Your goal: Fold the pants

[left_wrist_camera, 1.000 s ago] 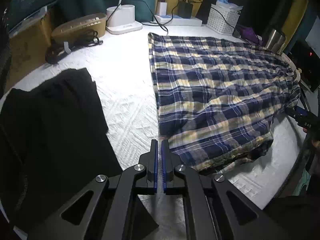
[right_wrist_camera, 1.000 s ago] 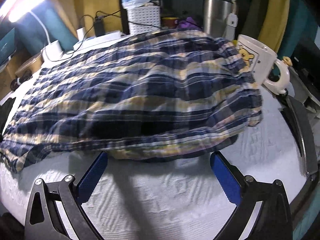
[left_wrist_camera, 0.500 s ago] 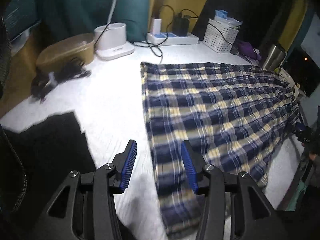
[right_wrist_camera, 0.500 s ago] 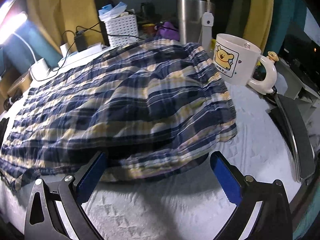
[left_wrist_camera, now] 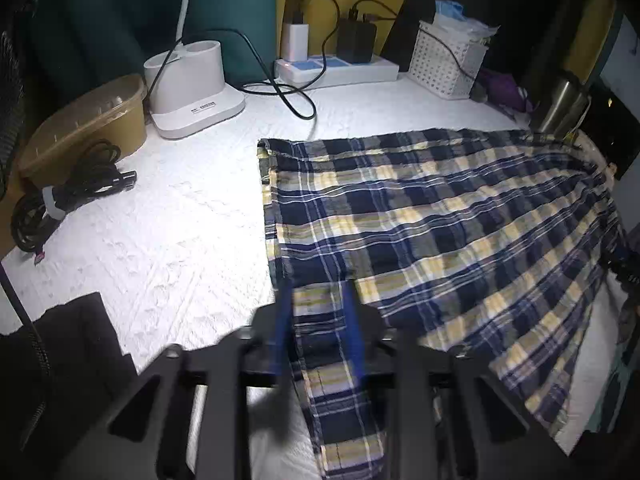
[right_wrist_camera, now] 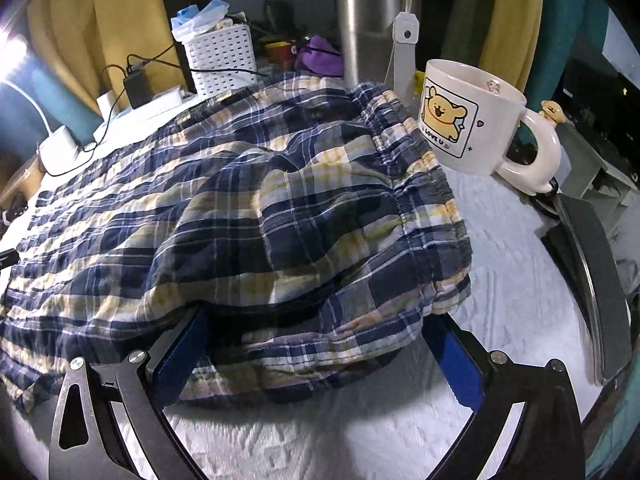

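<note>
We see the plaid pants [left_wrist_camera: 440, 216] spread flat across the white quilted cover [left_wrist_camera: 168, 216], with the leg end toward the left gripper and the gathered waistband toward the right one. Our left gripper [left_wrist_camera: 316, 320] sits over the near corner of the leg hem, its blue pads blurred; its jaws are closing with a strip of the plaid cloth between them, and they do not yet look pressed tight on it. Our right gripper [right_wrist_camera: 316, 348] is spread wide, its two blue pads standing on either side of the bunched waist end of the pants [right_wrist_camera: 280, 220], the cloth draping over their tips but not squeezed. Beside the waistband on the right stands a white mug with a yellow bear [right_wrist_camera: 476, 120], just next to the fabric, and behind it a steel tumbler [right_wrist_camera: 368, 28]. At the far edge of the cover we see a white perforated basket [left_wrist_camera: 444, 60], a power strip with plugs [left_wrist_camera: 340, 68], a white lamp base [left_wrist_camera: 192, 84], a tan lidded tub [left_wrist_camera: 88, 120] and a coiled black cable [left_wrist_camera: 68, 196]. A dark garment [left_wrist_camera: 68, 356] lies at the near left corner, well apart from the pants.
</note>
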Motion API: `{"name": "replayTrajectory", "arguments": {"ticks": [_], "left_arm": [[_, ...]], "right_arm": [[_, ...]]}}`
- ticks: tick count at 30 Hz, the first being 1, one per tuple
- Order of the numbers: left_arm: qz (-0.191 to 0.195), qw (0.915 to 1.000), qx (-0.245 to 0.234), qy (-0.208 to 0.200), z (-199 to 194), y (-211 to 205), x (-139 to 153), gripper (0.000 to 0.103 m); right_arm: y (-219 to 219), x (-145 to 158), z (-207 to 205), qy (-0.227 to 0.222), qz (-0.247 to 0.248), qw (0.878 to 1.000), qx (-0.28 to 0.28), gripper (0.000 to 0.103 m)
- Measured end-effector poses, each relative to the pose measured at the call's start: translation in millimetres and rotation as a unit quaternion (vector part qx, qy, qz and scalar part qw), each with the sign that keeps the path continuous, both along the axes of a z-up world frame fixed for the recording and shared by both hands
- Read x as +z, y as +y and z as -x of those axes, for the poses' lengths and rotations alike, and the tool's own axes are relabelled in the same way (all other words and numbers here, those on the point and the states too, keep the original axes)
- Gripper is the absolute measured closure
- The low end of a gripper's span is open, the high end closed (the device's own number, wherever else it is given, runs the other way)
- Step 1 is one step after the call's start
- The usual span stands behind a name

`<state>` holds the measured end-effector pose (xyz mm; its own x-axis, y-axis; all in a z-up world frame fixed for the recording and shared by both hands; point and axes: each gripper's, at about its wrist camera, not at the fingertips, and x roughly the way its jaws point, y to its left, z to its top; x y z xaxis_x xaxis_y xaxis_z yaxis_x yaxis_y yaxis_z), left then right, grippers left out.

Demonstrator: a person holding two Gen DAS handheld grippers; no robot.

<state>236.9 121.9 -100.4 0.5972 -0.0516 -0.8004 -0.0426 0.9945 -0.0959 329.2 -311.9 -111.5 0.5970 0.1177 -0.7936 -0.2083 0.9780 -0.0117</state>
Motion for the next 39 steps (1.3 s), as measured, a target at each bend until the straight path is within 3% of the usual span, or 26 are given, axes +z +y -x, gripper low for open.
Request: {"name": "replayTrajectory", "arguments": {"ticks": [1, 5, 12, 17, 20, 22, 23, 30, 39], "left_arm": [[-0.007, 1.0, 0.004, 0.003, -2, 1, -2, 0.095], [-0.004, 0.9999, 0.016, 0.001, -2, 7, -4, 0.1], [-0.015, 0.9989, 0.044, 0.0, 8, 15, -5, 0.101], [0.02, 0.9989, 0.043, 0.004, 9, 23, 2, 0.101], [0.017, 0.9992, 0.034, -0.01, 5, 24, 15, 0.095], [0.008, 0.9994, 0.026, -0.02, -2, 24, 23, 0.081], [0.006, 0.9995, 0.022, -0.022, -7, 23, 25, 0.078], [-0.012, 0.9996, -0.007, -0.024, -43, 15, 26, 0.077], [-0.016, 0.9998, 0.003, -0.009, -82, 19, 1, 0.079]], "right_arm": [[0, 0, -1, 0.001, 0.001, 1.0, 0.0, 0.0], [1, -3, -8, 0.004, 0.004, 1.0, 0.0, 0.0], [-3, -7, -13, 0.007, 0.004, 1.0, -0.004, 0.0], [-3, -6, -15, 0.006, 0.001, 1.0, -0.008, 0.0], [-6, -4, -12, 0.002, -0.002, 1.0, -0.012, 0.0], [-8, -2, -11, -0.002, -0.003, 1.0, -0.016, 0.0], [-9, -1, -10, -0.004, -0.003, 1.0, -0.018, 0.0], [-20, 6, -6, -0.017, -0.002, 0.999, -0.039, 0.0], [-26, 16, -13, -0.048, -0.003, 0.997, -0.059, 0.0]]}}
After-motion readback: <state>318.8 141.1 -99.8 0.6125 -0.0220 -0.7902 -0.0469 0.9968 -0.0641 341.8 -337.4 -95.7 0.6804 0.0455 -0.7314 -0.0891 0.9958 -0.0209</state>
